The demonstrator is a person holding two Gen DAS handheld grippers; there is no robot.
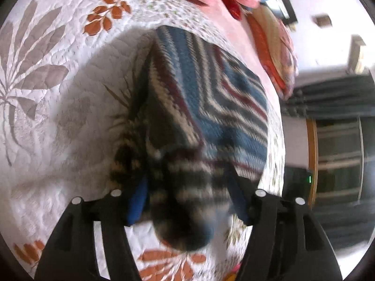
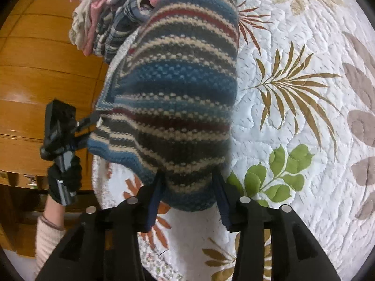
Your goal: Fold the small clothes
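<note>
No text, label, brand, number or sign can be read anywhere, neither on the striped knit garment (image 2: 173, 98) nor on the quilted bedspread (image 2: 304, 117) under it

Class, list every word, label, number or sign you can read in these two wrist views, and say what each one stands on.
None: no readable text in either view.
Blue, cream and maroon striped knitted garment: pattern only, no label visible.
White quilted bedspread with leaf prints: no lettering.
Pile of pink and checked clothes: no writing visible.
Left gripper: no legible marking.
</note>
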